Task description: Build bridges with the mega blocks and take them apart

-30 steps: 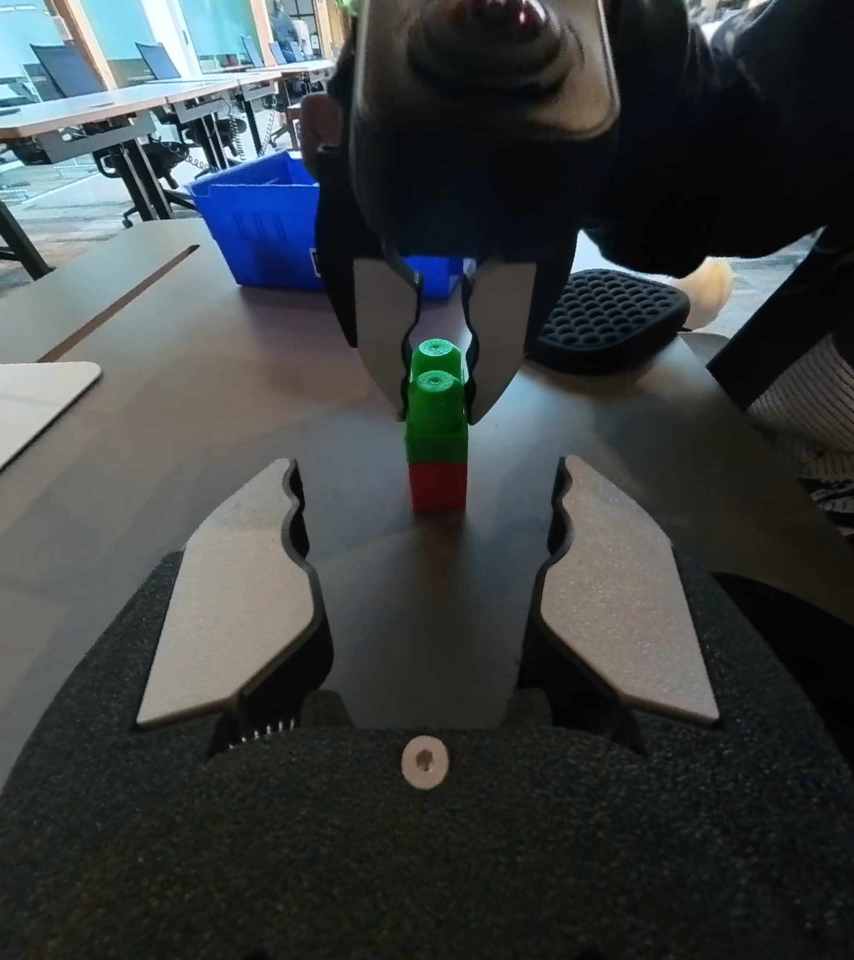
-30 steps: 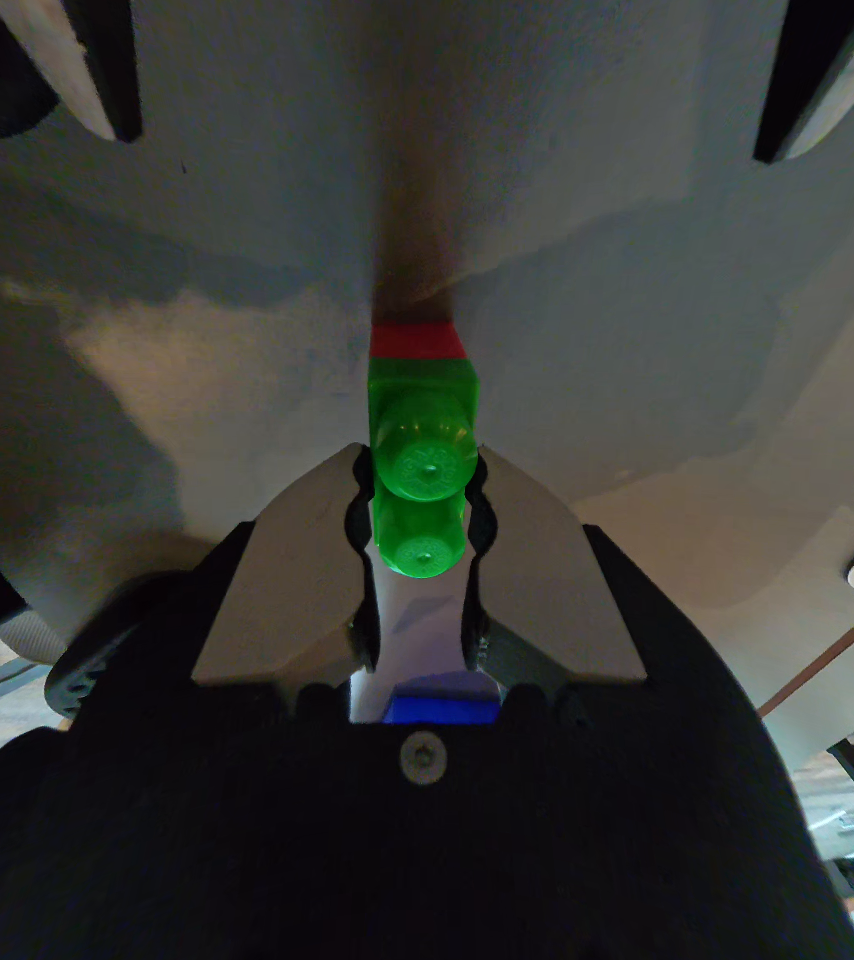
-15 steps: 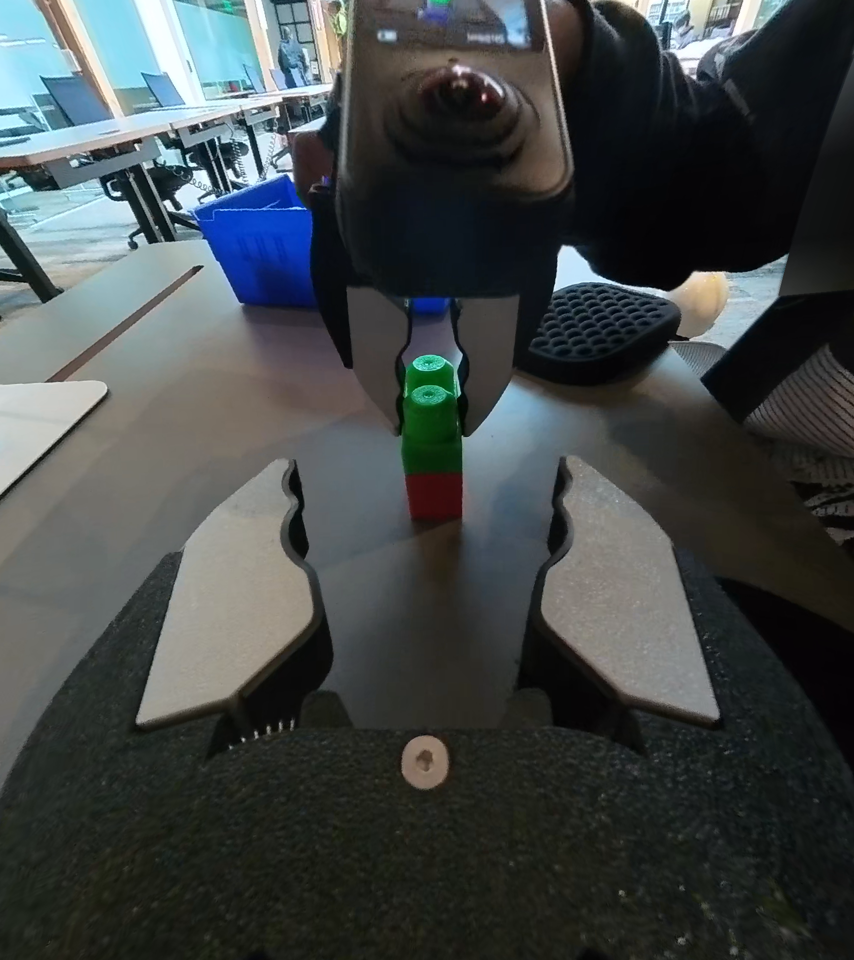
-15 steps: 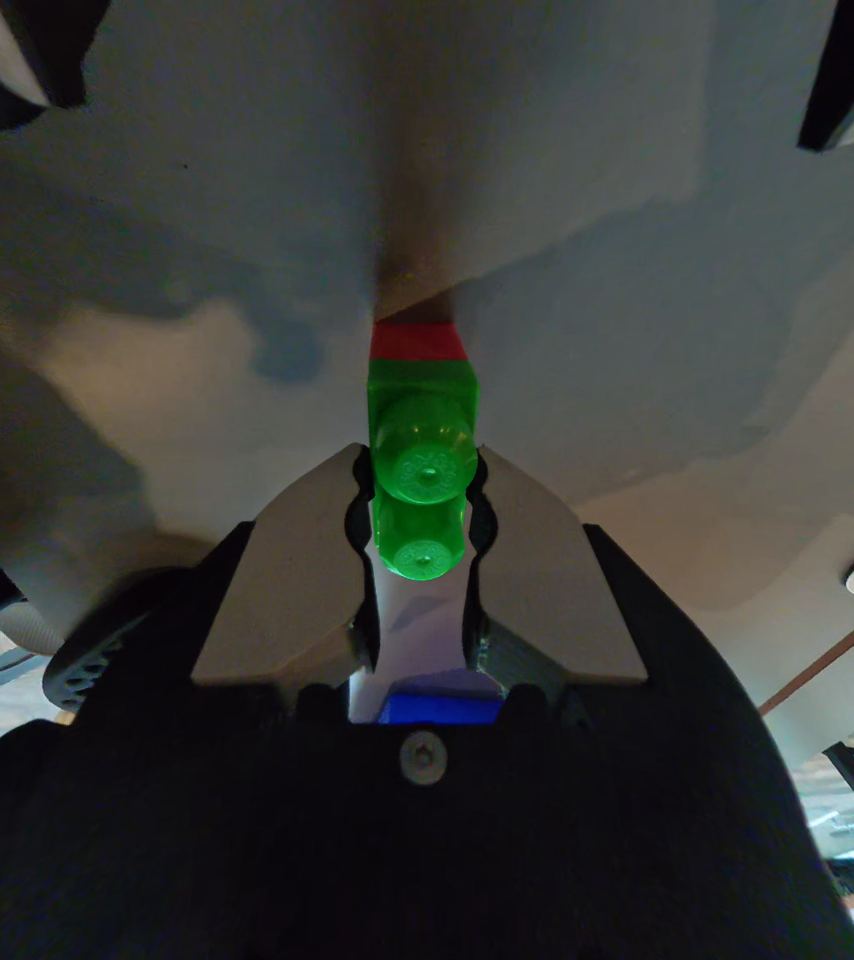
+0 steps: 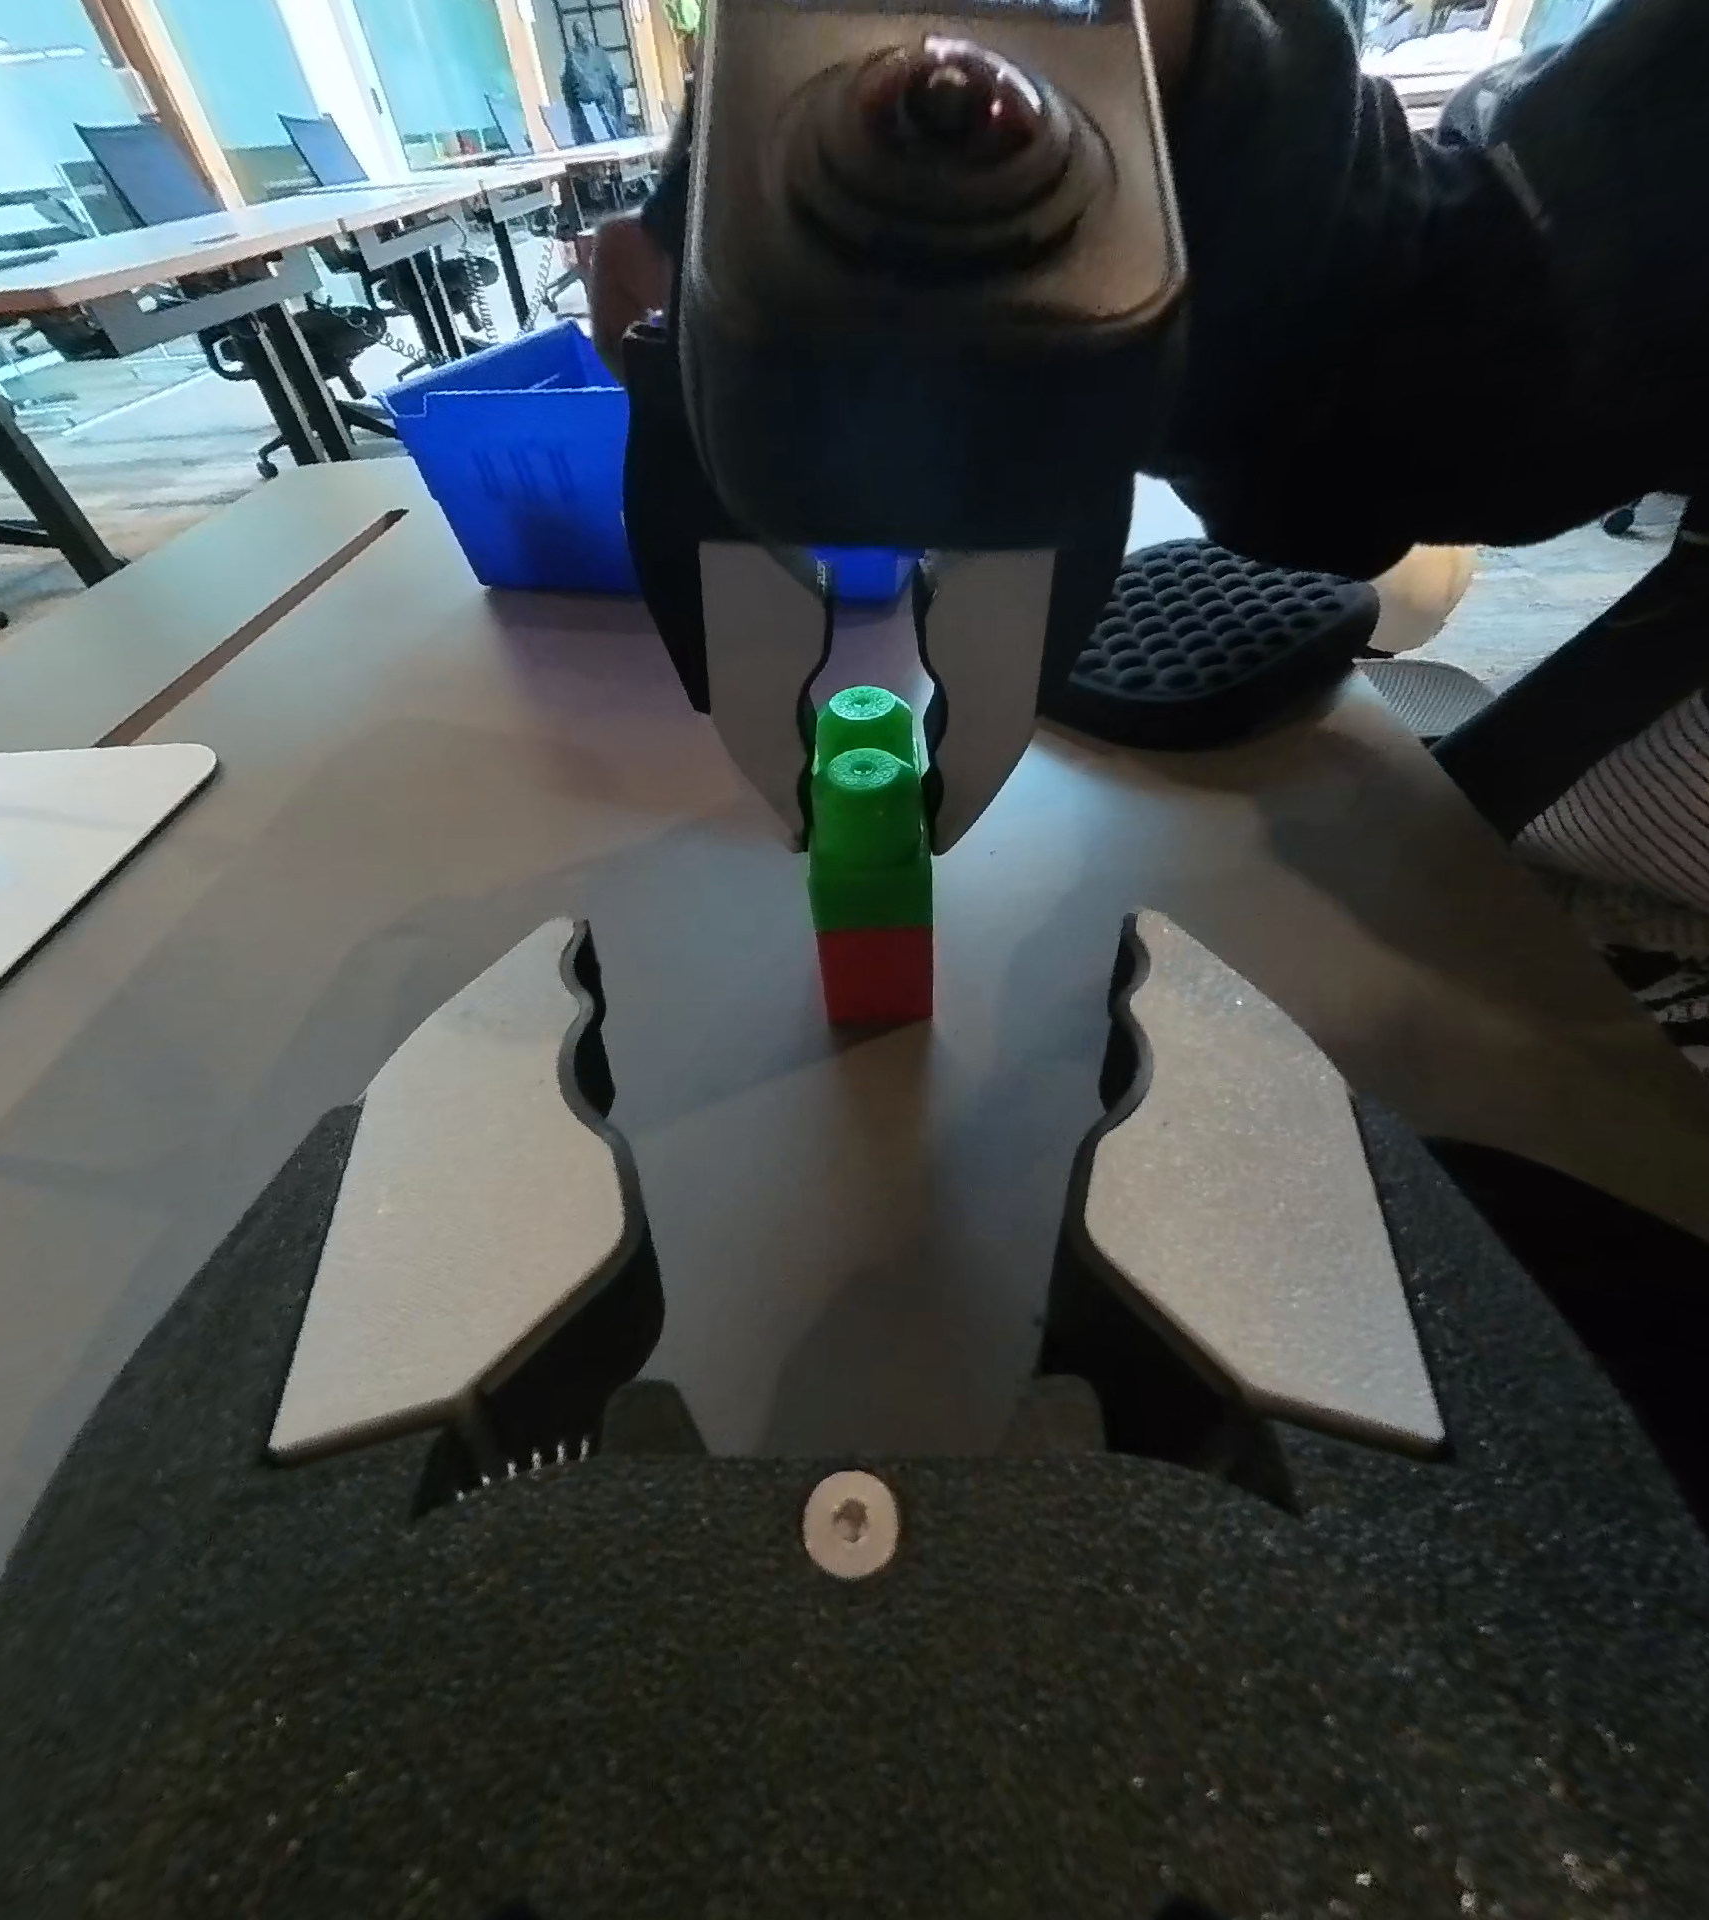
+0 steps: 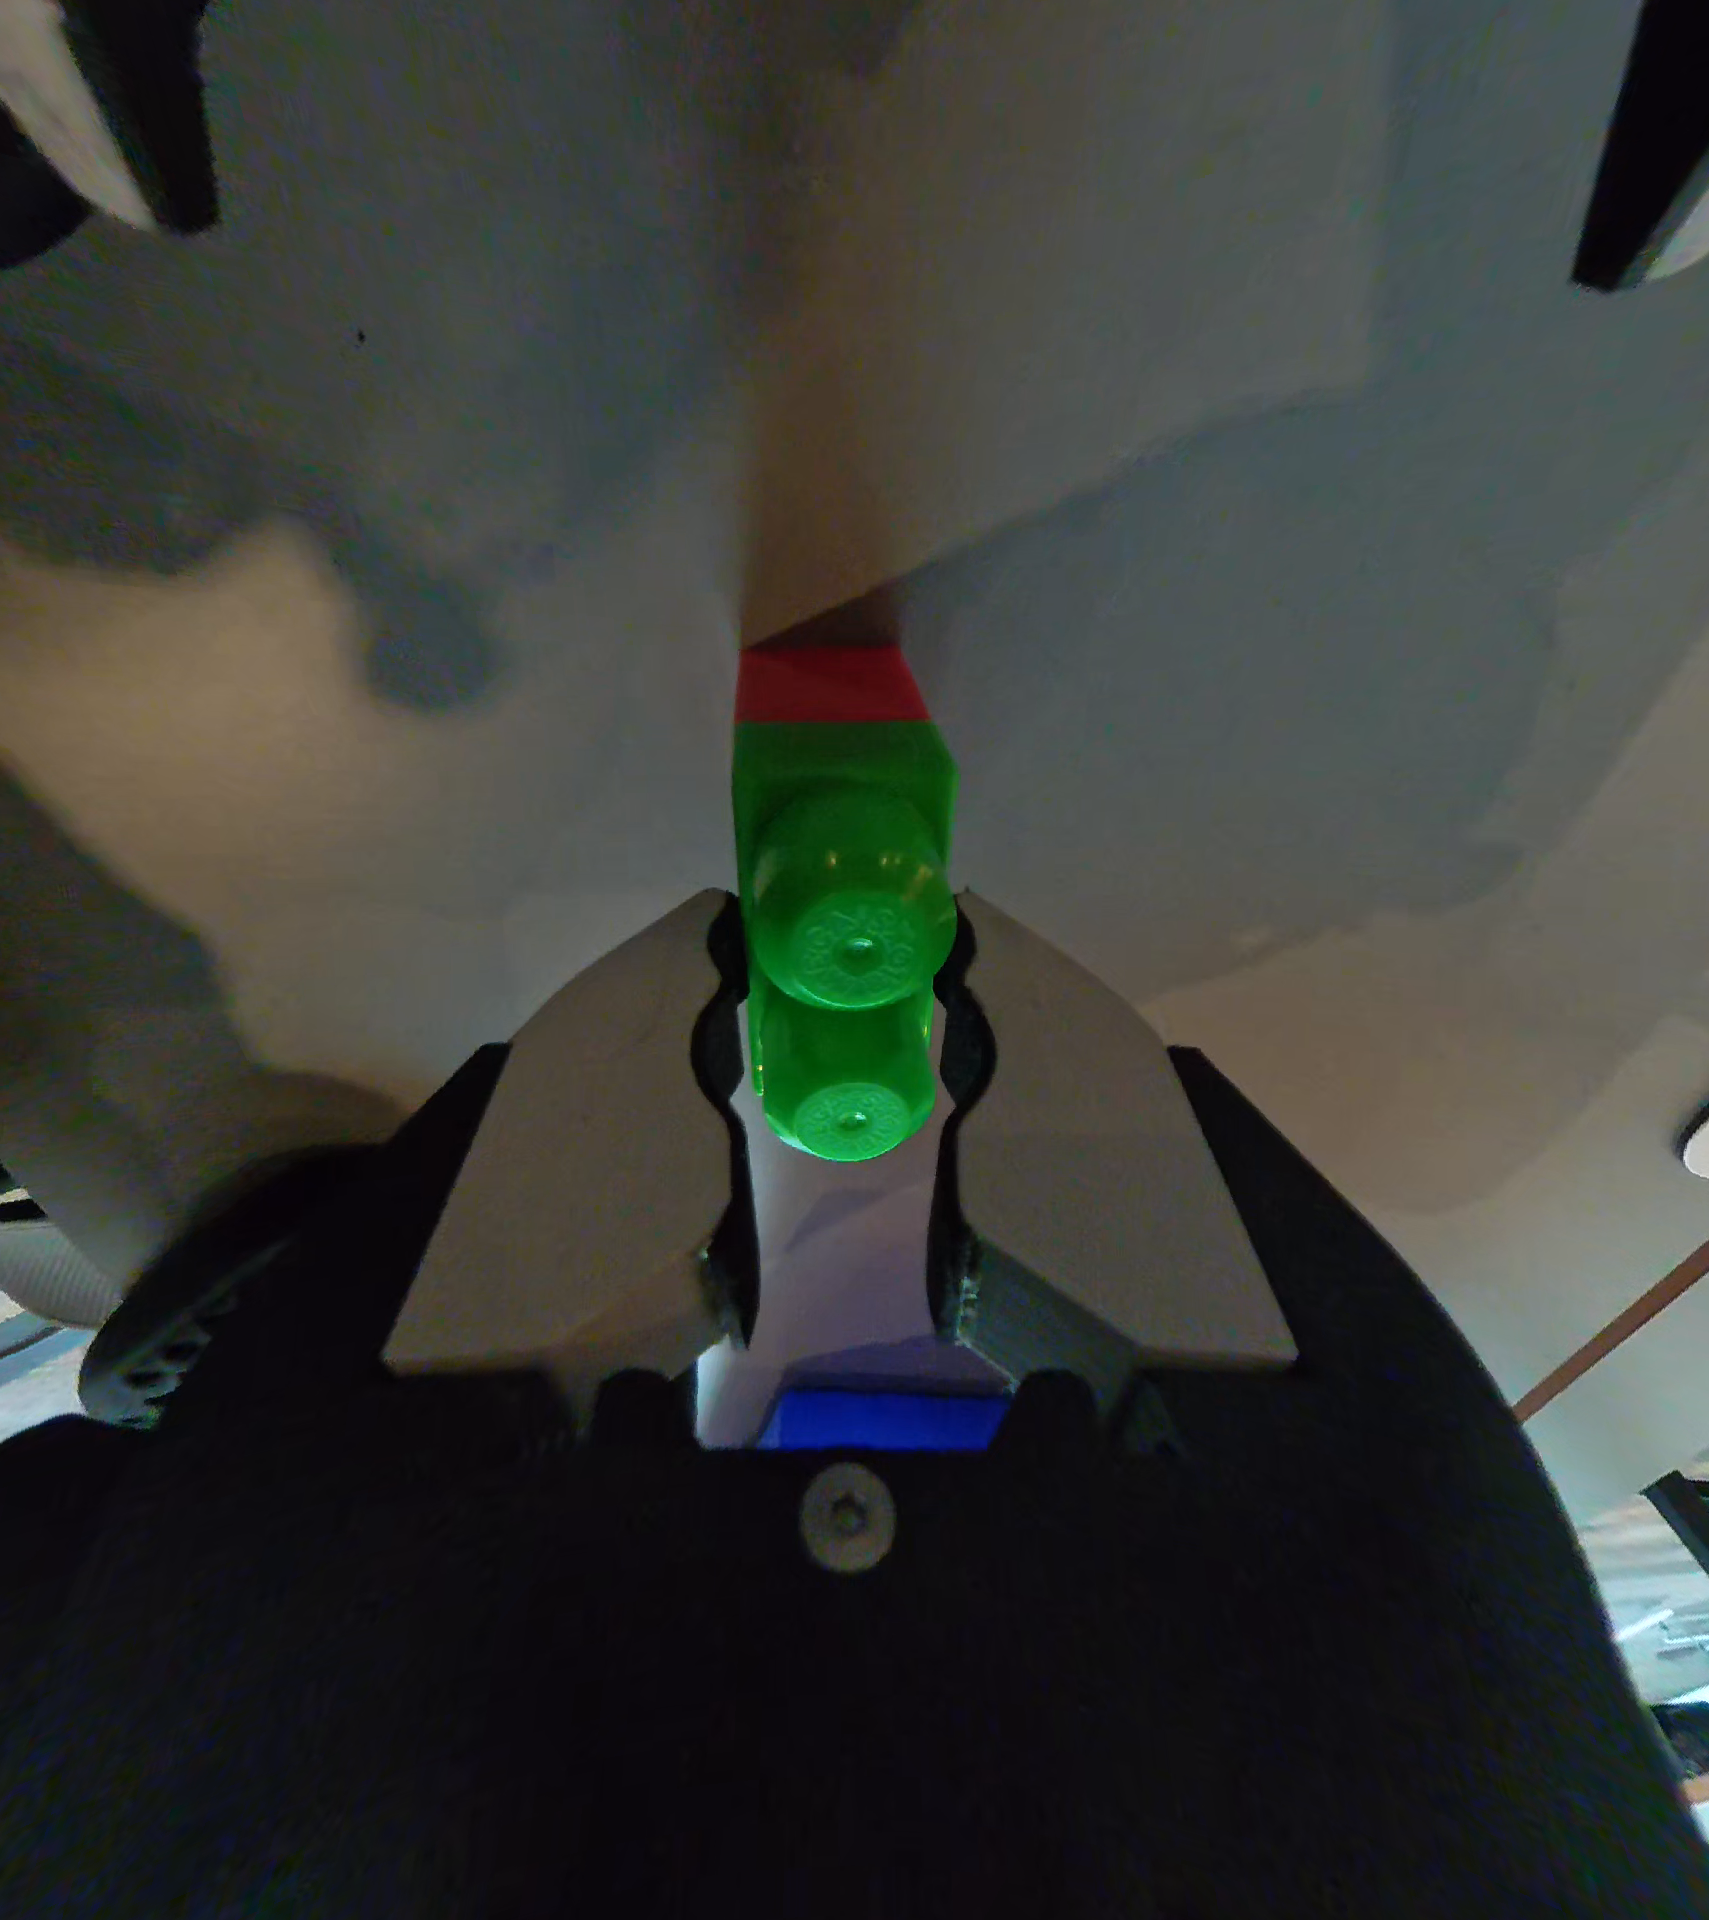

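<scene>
Your right gripper [image 5: 869, 821] pinching green block [image 5: 869, 831] studs at frame centre, block upright on red block [image 5: 876, 977], long axis receding, your left gripper [image 5: 855, 1049] spread wide below.

Green block [image 5: 869, 852] on red block [image 5: 877, 977]; blue bin [image 5: 528, 488]; grey table [image 5: 310, 831].
</scene>
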